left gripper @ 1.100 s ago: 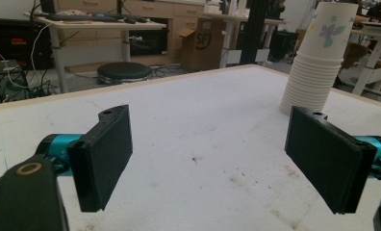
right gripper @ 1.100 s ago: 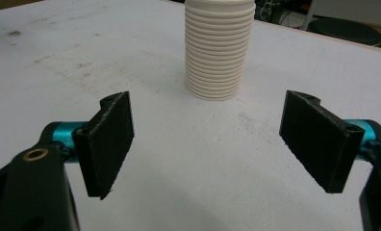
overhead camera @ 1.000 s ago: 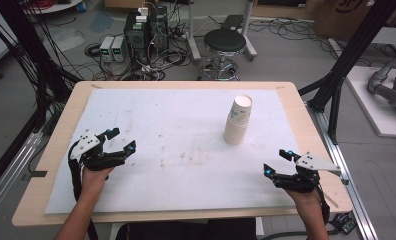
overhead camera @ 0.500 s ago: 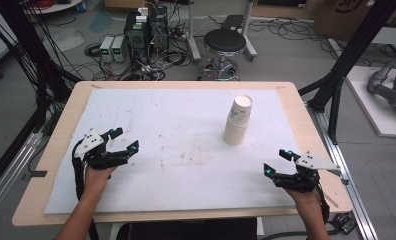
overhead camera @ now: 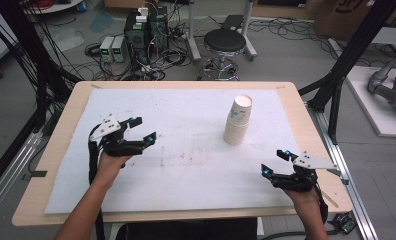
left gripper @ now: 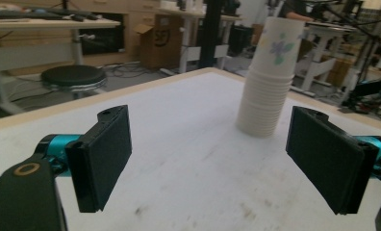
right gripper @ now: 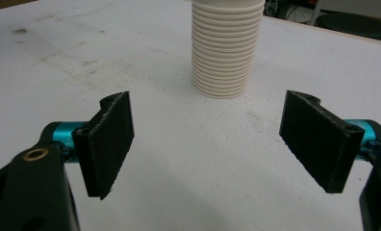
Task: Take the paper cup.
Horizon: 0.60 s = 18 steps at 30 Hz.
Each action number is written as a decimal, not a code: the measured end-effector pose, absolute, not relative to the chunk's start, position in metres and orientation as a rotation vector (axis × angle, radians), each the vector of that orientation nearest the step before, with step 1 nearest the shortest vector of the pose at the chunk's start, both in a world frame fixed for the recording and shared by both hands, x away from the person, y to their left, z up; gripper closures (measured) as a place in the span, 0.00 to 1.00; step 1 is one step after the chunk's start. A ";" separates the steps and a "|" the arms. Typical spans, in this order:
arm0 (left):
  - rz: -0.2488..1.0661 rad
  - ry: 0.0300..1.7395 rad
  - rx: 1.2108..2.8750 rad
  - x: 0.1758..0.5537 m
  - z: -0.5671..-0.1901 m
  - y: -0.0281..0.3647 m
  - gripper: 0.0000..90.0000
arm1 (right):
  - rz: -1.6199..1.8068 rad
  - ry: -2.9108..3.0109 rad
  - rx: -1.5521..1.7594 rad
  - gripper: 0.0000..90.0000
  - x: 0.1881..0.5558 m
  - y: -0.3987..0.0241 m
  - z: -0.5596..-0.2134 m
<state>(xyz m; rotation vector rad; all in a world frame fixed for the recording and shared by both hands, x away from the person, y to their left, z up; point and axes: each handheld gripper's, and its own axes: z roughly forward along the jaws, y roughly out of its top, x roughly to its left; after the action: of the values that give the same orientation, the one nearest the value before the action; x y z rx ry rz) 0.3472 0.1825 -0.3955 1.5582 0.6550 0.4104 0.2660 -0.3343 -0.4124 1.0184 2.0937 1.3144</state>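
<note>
Stack of paper cups (overhead camera: 238,121) stands upright right of centre in the high view, on the white mat (overhead camera: 186,165) covering the table (overhead camera: 61,125). Nothing touches it; no cup has been pulled off the stack and none stands elsewhere on the mat.

Left gripper (overhead camera: 138,129), left of centre in the high view: jaws spread wide, nothing between them. In the left gripper view its pads (left gripper: 104,156) frame bare mat, with the stack (left gripper: 270,82) well ahead, upper right of frame.

Right gripper (overhead camera: 275,162), lower right in the high view: jaws also apart and empty; the stack (right gripper: 224,48) sits top centre of the right gripper view, nearer than for the left.

Judgement: work not begun. Approach, grasp and separating cups all remain. The number of cups cannot be counted reliably from the ribs.
</note>
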 end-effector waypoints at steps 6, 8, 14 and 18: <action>0.327 0.555 1.612 0.371 -0.370 0.140 0.18 | 1.315 2.101 1.017 0.22 0.266 -0.334 -0.412; 0.306 0.534 1.629 0.378 -0.362 0.128 0.18 | 1.315 2.101 1.014 0.22 0.267 -0.334 -0.412; 0.264 0.473 1.668 0.396 -0.341 0.093 0.17 | 1.309 2.107 1.015 0.22 0.267 -0.333 -0.411; 0.241 0.451 1.680 0.407 -0.332 0.073 0.18 | 1.310 2.107 1.009 0.22 0.267 -0.334 -0.410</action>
<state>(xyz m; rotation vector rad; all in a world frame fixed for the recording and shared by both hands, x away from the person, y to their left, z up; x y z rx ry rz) 0.4069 0.0727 -0.3317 1.6798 0.4511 0.2406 0.2668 -0.3335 -0.4103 1.0089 2.1075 1.3095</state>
